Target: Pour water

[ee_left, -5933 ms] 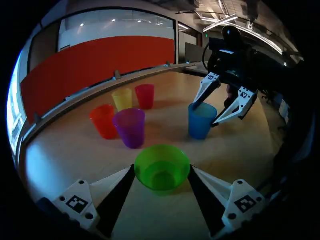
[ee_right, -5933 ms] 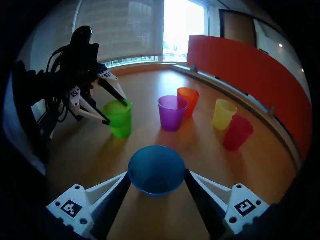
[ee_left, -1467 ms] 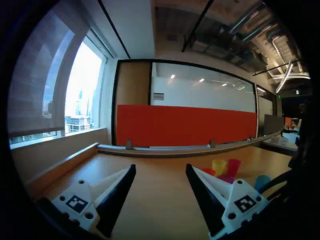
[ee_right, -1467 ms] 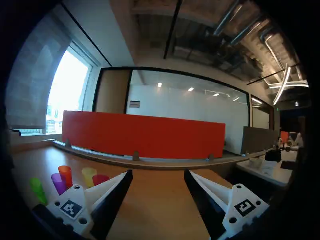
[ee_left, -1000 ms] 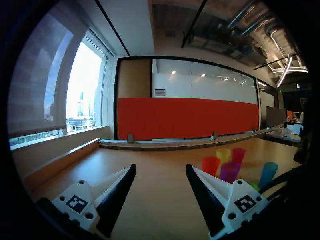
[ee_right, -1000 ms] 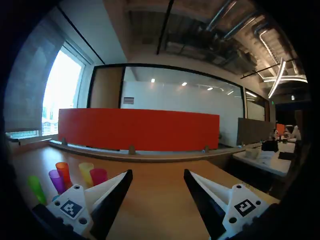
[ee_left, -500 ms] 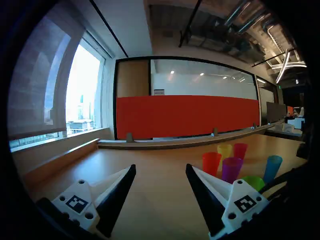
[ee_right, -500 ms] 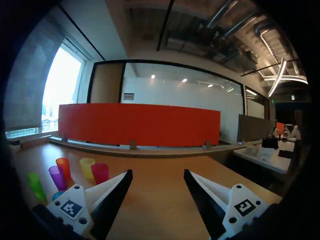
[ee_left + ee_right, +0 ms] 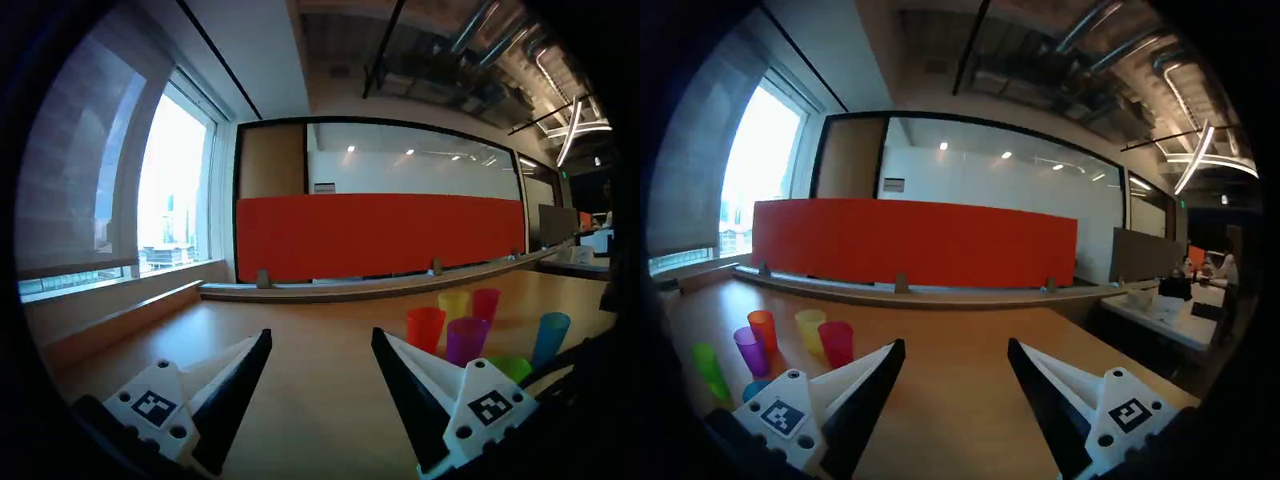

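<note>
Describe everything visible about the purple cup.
The purple cup looks like translucent plastic, narrowing downward. It stands upright, mouth up, on the wooden table, beside the orange cup and in front of the yellow cup. Its bottom is hidden behind a finger of the left hand-held gripper. Any contents cannot be told.

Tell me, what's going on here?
A person holds the left claw and the right claw open and empty above a wooden table. Standing on it, ungripped: orange plastic cup, yellow plastic cup, red plastic cup, purple plastic cup, green plastic cup, blue plastic cup. Nothing is being poured.
</note>
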`<state>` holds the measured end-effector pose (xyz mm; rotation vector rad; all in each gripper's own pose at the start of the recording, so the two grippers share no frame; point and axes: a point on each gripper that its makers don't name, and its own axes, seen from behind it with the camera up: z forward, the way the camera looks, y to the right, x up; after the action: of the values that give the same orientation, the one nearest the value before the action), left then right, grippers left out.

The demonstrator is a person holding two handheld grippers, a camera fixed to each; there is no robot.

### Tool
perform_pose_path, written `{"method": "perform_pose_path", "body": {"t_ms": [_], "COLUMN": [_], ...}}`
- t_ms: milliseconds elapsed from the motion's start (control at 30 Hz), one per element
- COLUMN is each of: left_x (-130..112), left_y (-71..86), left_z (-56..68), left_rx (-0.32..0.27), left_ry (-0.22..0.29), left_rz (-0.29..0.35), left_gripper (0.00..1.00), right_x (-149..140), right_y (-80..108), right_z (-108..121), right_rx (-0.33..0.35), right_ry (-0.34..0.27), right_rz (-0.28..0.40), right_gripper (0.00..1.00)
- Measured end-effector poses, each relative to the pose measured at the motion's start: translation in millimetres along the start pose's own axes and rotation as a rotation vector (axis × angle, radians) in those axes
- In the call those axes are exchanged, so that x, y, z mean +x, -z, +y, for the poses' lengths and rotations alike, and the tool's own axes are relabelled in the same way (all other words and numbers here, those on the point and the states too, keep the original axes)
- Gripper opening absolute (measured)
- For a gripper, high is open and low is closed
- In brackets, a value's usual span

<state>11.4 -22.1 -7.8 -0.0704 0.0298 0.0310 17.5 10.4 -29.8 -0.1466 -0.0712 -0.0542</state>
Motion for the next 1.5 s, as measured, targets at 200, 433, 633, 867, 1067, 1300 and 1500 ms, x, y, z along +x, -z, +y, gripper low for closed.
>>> {"method": "perform_pose_path", "body": {"t_ms": [200,433,633,867,1067,1300,1500], "left_x": [7,6,3,6,9,10,7], "left_y": [0.6,1.5,1.5,1.2,1.1,1.0,0.8], "left_z": [1.2,7.8,10.0,11.3,12.4,9.0,15.1], "left_rx": [0.013,0.016,0.025,0.037,0.039,0.050,0.045], "left_ry": [-0.012,-0.012,-0.024,-0.045,-0.051,-0.054,-0.036], "left_rz": [0.015,0.019,0.015,0.019,0.026,0.024,0.027], "left_gripper": [0.92,0.92,0.92,0.92,0.92,0.92,0.92], "right_x": [6,6,8,8,10,13,16], "right_y": [2.2,4.7,5.3,5.6,5.9,6.8,7.8], "right_z": [-2,-2,-1,-1,-2,-5,-7], "right_rx": [-0.003,-0.003,-0.004,-0.004,-0.003,-0.004,-0.001], "right_ry": [0.022,0.020,0.025,0.032,0.030,0.039,0.044], "right_rz": [0.004,0.002,0.003,0.002,0.002,0.004,0.007], "right_gripper": [1.00,0.99,0.99,0.99,0.99,0.99,0.99]}}
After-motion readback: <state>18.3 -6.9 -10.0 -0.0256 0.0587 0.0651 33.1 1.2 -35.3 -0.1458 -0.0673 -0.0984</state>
